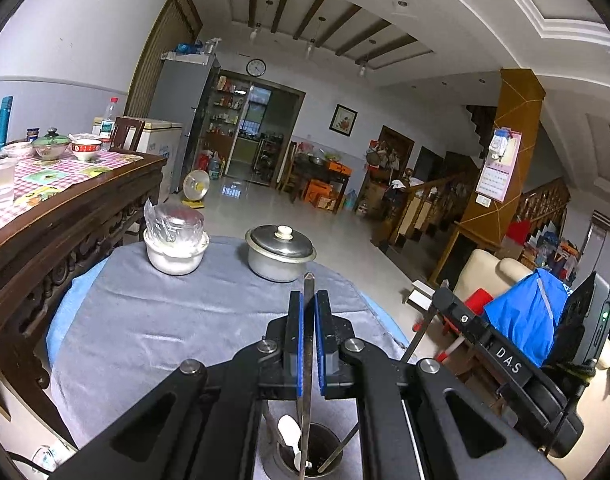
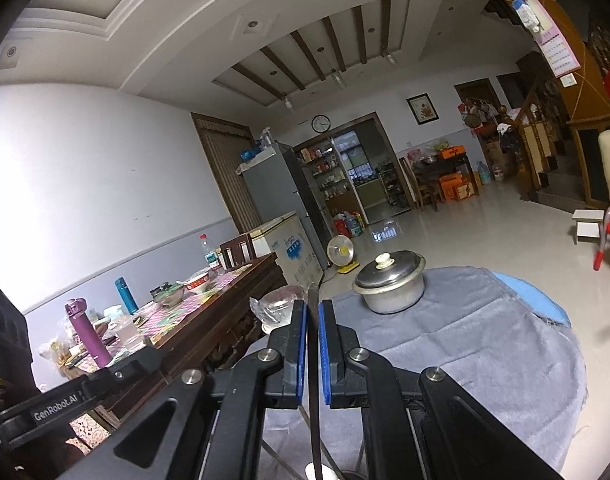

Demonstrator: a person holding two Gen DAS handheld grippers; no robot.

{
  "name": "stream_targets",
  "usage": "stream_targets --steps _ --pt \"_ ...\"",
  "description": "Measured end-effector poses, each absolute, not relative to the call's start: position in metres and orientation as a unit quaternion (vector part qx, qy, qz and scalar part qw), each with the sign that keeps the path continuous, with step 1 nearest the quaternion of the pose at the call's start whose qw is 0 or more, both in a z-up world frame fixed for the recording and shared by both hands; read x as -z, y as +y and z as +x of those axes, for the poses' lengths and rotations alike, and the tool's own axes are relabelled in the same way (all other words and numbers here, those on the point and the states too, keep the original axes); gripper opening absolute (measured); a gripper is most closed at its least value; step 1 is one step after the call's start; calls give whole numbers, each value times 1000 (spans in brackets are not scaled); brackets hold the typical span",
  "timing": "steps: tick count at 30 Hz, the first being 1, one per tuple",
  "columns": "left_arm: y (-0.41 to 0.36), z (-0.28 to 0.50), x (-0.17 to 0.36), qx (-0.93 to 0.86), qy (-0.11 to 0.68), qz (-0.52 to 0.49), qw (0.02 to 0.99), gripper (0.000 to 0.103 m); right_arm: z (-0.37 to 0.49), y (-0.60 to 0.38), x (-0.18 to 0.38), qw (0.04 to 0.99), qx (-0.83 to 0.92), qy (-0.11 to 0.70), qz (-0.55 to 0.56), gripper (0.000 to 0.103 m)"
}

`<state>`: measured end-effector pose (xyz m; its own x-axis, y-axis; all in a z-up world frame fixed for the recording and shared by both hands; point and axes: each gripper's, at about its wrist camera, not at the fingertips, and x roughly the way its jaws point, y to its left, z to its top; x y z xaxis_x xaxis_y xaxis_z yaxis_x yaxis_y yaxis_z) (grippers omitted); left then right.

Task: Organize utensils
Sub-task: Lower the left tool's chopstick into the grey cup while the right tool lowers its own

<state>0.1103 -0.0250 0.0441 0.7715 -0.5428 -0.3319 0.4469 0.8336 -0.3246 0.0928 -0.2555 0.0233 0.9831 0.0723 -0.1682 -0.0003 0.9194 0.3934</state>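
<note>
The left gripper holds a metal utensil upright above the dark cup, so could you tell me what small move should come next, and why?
Probably lower it straight down and release. The left gripper has its jaws shut on the metal utensil, whose lower end already reaches into the dark cup beside a white spoon.

We see: pot (image 1: 280, 254) dull brushed metal | tablecloth (image 1: 153, 312) matt grey cloth | side table (image 1: 65, 216) dark glossy carved wood

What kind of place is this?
Most likely a lived-in home's open dining and living area: a dining table laid with bowls, a fridge beside a stocked pantry doorway, and a staircase at the back.
</note>
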Motion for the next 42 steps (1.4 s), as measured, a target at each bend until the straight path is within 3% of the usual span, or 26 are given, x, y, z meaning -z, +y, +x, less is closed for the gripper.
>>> stream_targets --steps 10,19,42 --pt "-40 113 -54 276 186 -106 937 5 94 -262 -13 976 -3 95 197 7" --pt "-55 131 -18 254 235 -93 934 5 91 -259 5 975 -6 119 186 7" --pt "-57 128 8 258 279 -73 922 5 89 -253 23 968 -21 149 200 10"
